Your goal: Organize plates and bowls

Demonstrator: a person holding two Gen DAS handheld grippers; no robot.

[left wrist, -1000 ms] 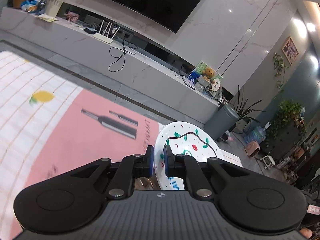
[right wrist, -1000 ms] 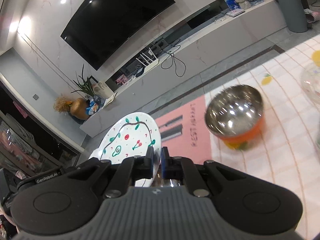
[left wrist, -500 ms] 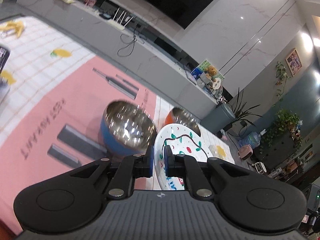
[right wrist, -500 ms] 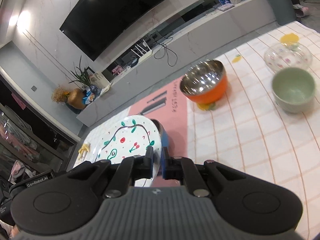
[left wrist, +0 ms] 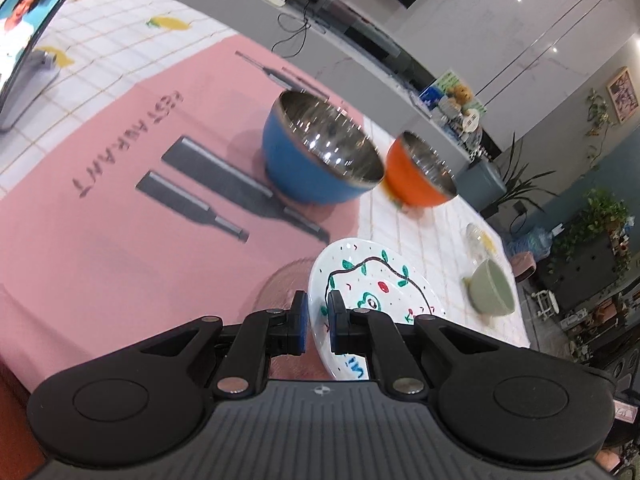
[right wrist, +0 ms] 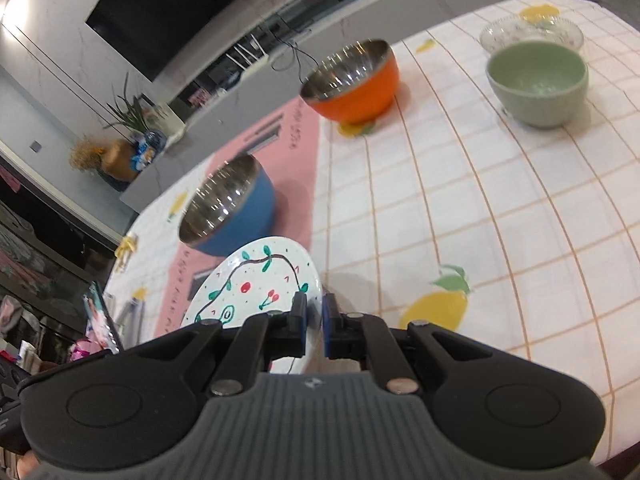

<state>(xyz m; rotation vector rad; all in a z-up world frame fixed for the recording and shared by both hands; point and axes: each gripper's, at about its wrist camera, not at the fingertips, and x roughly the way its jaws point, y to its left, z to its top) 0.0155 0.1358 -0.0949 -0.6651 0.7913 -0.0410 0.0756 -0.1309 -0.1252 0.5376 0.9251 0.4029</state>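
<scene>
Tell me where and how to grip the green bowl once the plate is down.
Pinch the green bowl at its rim, one finger inside and one outside, coming from above on the near side. It stands upright and empty, and its body looks too wide to span. The clear glass bowl sits close behind it, so the far side is crowded.

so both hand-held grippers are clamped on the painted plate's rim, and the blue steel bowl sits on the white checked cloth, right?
Not quite. Both the left hand-held gripper and the right hand-held gripper do pinch the painted plate at its rim, but the blue steel bowl sits on the pink placemat, not on the white checked cloth. The left wrist view shows it best.
</scene>
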